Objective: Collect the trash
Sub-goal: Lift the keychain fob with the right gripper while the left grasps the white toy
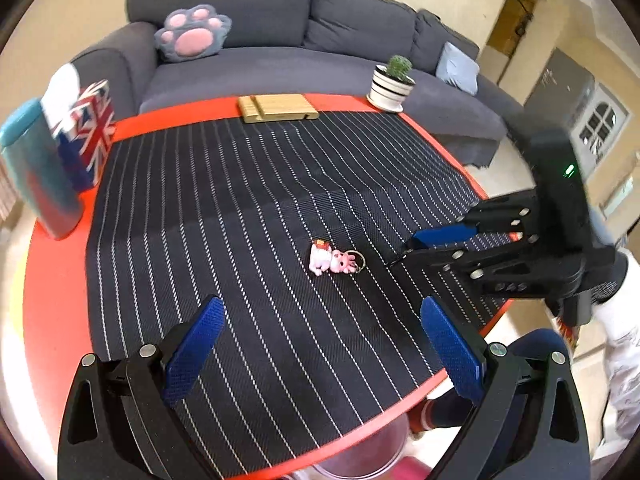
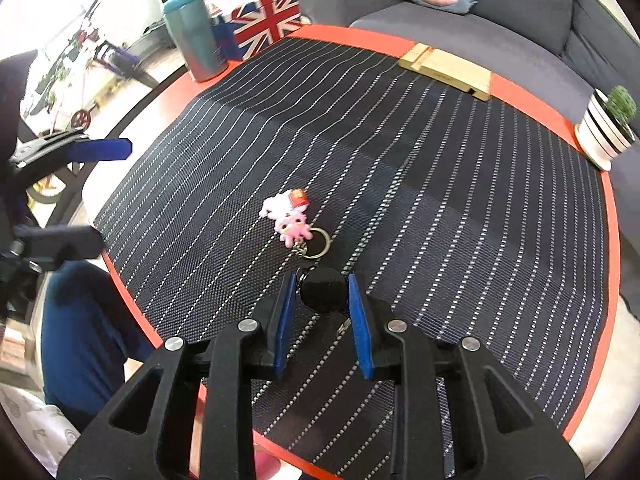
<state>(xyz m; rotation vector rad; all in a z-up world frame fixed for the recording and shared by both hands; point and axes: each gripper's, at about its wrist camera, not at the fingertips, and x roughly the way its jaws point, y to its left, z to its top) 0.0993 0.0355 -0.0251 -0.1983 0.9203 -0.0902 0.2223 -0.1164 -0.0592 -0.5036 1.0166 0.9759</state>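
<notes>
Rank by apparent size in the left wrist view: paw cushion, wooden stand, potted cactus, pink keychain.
1. Paw cushion
2. Wooden stand
3. Potted cactus
4. Pink keychain
Cushion and stand look close; the cushion lies farther off, so that order is unsure.

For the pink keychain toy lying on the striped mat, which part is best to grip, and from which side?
Grip the pink keychain toy across its plump body, coming from above with the open left gripper. It lies flat on the striped mat, so its sides are free; the thin metal ring lies too low to pinch well.
</notes>
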